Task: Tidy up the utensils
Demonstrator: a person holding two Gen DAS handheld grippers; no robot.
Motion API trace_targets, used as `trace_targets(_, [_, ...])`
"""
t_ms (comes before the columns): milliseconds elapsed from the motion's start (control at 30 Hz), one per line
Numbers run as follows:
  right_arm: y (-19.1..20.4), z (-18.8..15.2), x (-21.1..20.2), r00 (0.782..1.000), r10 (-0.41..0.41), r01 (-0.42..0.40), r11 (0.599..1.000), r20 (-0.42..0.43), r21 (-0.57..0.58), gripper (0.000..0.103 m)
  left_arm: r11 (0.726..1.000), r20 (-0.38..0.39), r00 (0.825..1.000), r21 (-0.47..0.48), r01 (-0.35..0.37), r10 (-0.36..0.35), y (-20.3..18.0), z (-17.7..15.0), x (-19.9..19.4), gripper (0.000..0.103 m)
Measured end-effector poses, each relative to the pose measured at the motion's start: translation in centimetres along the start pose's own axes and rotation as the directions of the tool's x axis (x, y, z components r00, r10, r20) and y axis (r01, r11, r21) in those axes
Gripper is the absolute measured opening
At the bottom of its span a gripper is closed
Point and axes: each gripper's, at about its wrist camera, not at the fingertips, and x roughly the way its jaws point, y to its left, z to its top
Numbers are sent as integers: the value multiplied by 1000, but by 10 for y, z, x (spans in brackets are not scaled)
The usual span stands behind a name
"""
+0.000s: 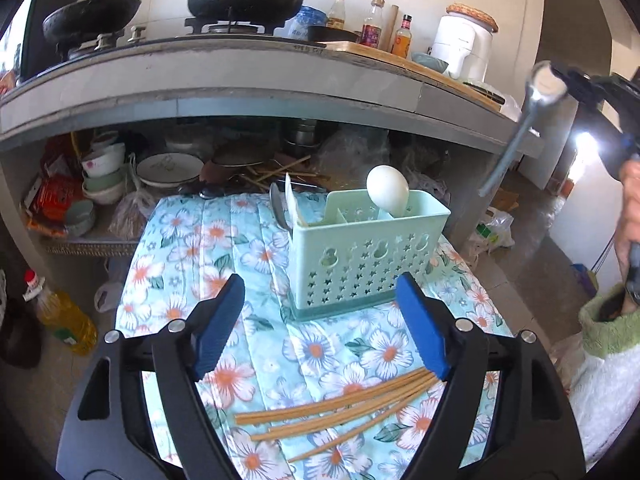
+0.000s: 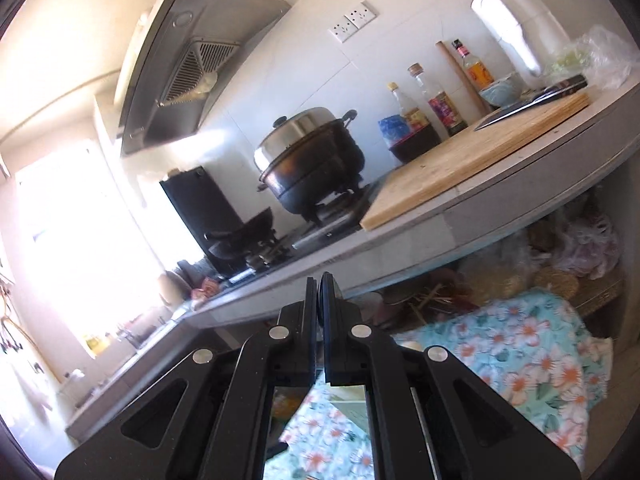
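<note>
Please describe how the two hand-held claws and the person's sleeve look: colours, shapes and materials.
The left claw has black angular arms with silver round rivets and blue ribbed pads on the fingers. The right claw has the same black frame and silver rivets; seen from the left wrist camera it is black with a bluish handle. The sleeve is white fluffy fabric with a green cuff. No cables are visible.

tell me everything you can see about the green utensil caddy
The utensil caddy is a pale mint-green box that looks like plastic, standing upright on the floral cloth. Its front wall is pierced with star holes and larger gourd-shaped cutouts, and dividers split the inside into compartments. A white spoon stands bowl-up in the right compartment; a metal utensil and a white one stick up at its left end. No gripper touches it.
</note>
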Motion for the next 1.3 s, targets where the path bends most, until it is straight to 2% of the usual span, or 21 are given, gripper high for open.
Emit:
trace_targets(67, [-5,4,15,999,33,-33,999,-10,28,3,1000,-5,1000,-26,9,-9,5,-7,-2,76])
trace_targets(167, [-17,4,36,999,40,-38,997,-31,63,3,996,3,1000,-93,2,-2,15,-20,-7,79])
trace_targets(267, [-37,-7,59,997,44,-36,992,-67,121,3,992,-33,999,-127,7,-12,20,-32,-2,79])
trace_targets(433, [-78,-38,91,990,20,11,977,-141,212,3,991,-77,997,-130,-20,10,24,-47,2,79])
trace_targets(533, [-104,-63,103,983,11,42,956,-181,289,3,992,-75,997,-123,-30,21,25,-50,1,79])
trace_targets(633, [-116,-81,107,976,-23,91,948,-219,306,4,993,-65,997,-113,-41,33,22,-50,-1,79])
trace_targets(933, [-96,-92,88,951,-219,258,951,-219,171,7,995,-61,997,-83,-47,42,11,-51,1,79])
trace_targets(1167, [-87,-99,44,942,-291,317,937,-169,150,8,996,-70,996,-61,-63,58,1,-57,1,80])
trace_targets(1200, [-86,-103,35,938,-305,329,933,-164,146,9,996,-71,995,-55,-67,63,0,-58,1,80])
trace_targets(1300, [-78,-119,10,922,-350,369,924,-165,103,21,996,-75,994,-21,-87,85,-5,-63,2,82])
